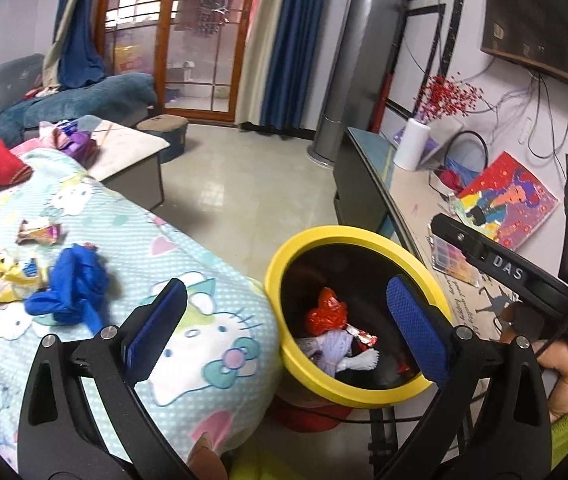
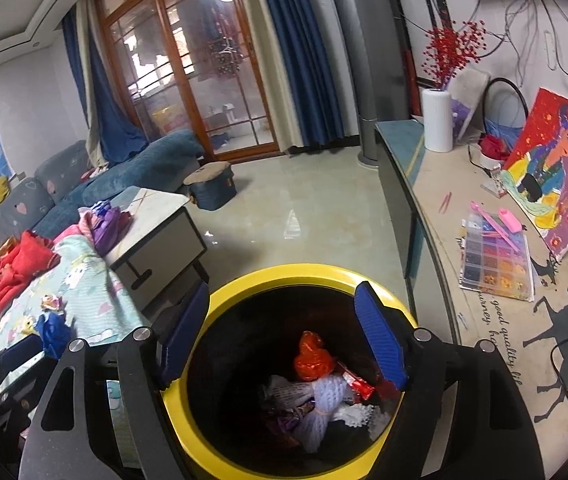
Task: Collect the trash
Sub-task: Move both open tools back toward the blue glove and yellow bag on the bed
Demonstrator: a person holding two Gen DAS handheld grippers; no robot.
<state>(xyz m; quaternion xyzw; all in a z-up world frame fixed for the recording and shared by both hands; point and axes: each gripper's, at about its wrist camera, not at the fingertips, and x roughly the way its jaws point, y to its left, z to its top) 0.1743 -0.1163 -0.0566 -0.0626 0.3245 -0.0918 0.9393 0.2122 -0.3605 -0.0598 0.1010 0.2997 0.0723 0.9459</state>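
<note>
A yellow-rimmed black trash bin point(image 1: 284, 256) point(image 2: 220, 296) stands between the bed and a side counter. Inside lie a red wrapper point(image 1: 326, 314) point(image 2: 310, 356), pale purple and white foam netting point(image 2: 326, 400) and other scraps. My right gripper point(image 2: 284, 340) is open and empty right above the bin's mouth. My left gripper point(image 1: 288, 328) is open and empty, over the bed's edge and the bin. On the bed lie a crumpled blue piece point(image 1: 70, 292) point(image 2: 52, 332), a yellow wrapper point(image 1: 8, 280) and a shiny pink wrapper point(image 1: 40, 232).
The bed has a Hello Kitty cover point(image 1: 204, 344). A low table point(image 2: 156, 232) stands beyond it, with a sofa point(image 2: 136, 172) behind. The counter point(image 2: 444, 240) at right carries a bead box point(image 2: 496, 264), a painting point(image 2: 556, 168) and a white vase point(image 2: 437, 120).
</note>
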